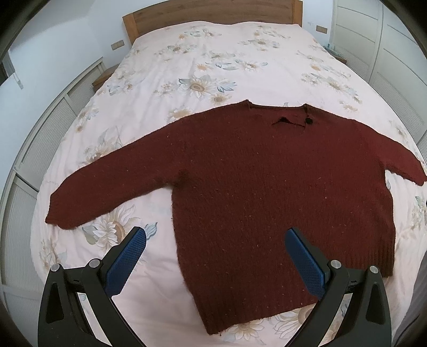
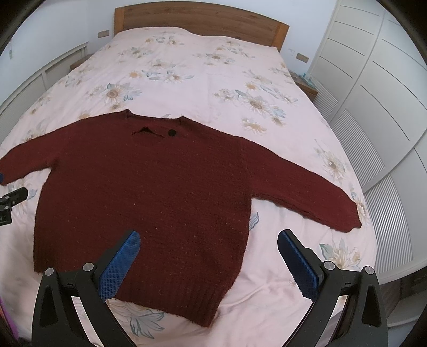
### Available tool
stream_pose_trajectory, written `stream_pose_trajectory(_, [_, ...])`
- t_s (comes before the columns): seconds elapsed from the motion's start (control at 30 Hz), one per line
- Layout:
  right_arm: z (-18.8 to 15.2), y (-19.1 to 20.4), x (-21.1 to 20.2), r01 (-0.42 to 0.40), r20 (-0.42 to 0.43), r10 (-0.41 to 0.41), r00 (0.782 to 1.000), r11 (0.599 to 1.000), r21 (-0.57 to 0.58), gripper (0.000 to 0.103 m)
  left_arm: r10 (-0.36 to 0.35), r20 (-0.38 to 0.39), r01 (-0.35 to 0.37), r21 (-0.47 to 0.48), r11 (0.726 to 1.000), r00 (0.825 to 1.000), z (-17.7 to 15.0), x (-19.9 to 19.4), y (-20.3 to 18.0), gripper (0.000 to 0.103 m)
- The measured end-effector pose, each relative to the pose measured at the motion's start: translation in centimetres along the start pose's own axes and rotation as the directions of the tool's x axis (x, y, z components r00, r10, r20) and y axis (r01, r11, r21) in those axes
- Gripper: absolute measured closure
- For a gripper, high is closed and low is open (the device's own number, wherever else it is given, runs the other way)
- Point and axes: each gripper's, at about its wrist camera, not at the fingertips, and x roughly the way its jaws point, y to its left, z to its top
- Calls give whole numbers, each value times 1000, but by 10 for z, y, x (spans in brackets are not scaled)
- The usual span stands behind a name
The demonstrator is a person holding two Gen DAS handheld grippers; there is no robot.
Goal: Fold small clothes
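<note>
Bedroom; wide bed (image 1: 280, 61) under a pale pink floral cover, wooden headboard (image 1: 210, 12) at the far end, white louvred cupboards (image 2: 379, 88) along the side walls; dark red knitted sweater (image 1: 267, 186) spread flat on the cover, neck toward the headboard, hem nearest the cameras, both sleeves stretched out and angled down to either side; a black button (image 1: 309, 121) by the neck opening.

Left hand-held gripper (image 1: 214, 237) released, blue pads wide apart, grasping nothing; it hovers over the sweater's lower left corner, its left pad over bare cover just beside the side seam, its right pad over the knit body; the left sleeve cuff lies beyond and to the left of it.

Right hand-held gripper (image 2: 208, 239) likewise released and empty; its left pad over the lower body of the sweater, its right pad over bare cover past the right side seam; the right sleeve cuff lies farther out to the right; contact with fabric cannot be told in either view.
</note>
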Motion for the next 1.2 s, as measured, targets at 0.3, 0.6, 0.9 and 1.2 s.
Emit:
stream_pose_trajectory(0.3, [-1,2,3,4,-5,-4,1000,1000,-4,0,-3,-14,3,6,1000,1000,-2,4,-1,1])
stream_pose_trajectory(0.6, [-2,1,9,4,-18,-4,1000,1000,-3,0,-4,-23,4,8,1000,1000,-2,6,0,1])
stream_pose_trajectory(0.9, [3,-30,26,23,-19,-22,1000,998,52,0,-11,-33,11,12,1000,999,5,13,0,1])
stream_pose_trajectory(1.2, [21,-151,79,135,-20,-134,991,958,253,1,-22,-12,23,29,999,1000,26,29,-2,1])
